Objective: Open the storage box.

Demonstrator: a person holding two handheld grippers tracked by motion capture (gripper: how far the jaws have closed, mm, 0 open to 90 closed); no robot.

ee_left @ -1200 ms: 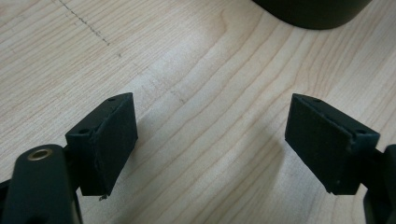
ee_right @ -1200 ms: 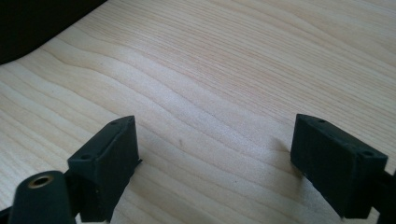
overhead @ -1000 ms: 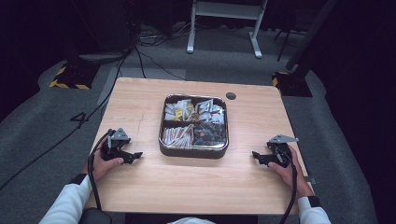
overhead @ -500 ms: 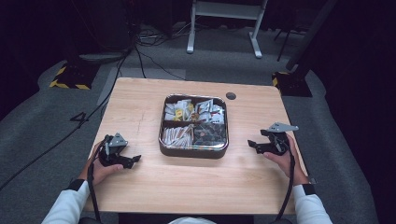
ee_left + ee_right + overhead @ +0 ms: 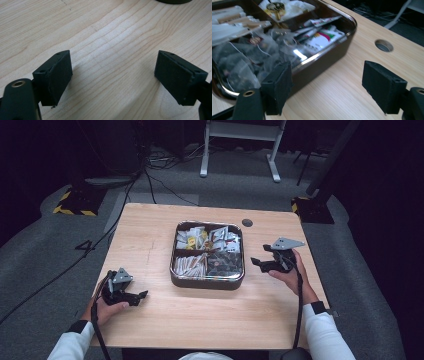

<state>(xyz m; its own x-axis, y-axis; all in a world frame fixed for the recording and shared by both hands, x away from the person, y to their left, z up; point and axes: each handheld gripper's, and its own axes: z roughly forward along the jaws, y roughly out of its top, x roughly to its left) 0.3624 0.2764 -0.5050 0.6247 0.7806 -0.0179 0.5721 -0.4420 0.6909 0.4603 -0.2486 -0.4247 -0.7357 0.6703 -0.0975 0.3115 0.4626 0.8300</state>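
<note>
A dark tray (image 5: pixel 207 279) with four compartments stands in the middle of the wooden table (image 5: pixel 150 235); it holds paper sachets, sticks and clear tea-bag packets. My left gripper (image 5: pixel 141 297) rests low at the near left, open over bare wood (image 5: pixel 112 37), its pads (image 5: pixel 58 75) wide apart. My right gripper (image 5: pixel 256 264) hovers just right of the tray and points at its wall (image 5: pixel 329 48). It is open; its jaws have just been closing a little, with nothing between them. In the right gripper view its fingers (image 5: pixel 278 86) frame the tray's corner.
A round cable hole (image 5: pixel 247 222) sits in the table behind the tray's right corner, also in the right gripper view as the hole (image 5: pixel 383 45). Beyond the table lie floor cables (image 5: pixel 160 185), a white stand (image 5: pixel 240 150) and a yellow-black striped base (image 5: pixel 75 202).
The right hand has lifted off the table and moved forward and left, toward the tray's right side. The left hand has drifted slightly toward the near edge.
</note>
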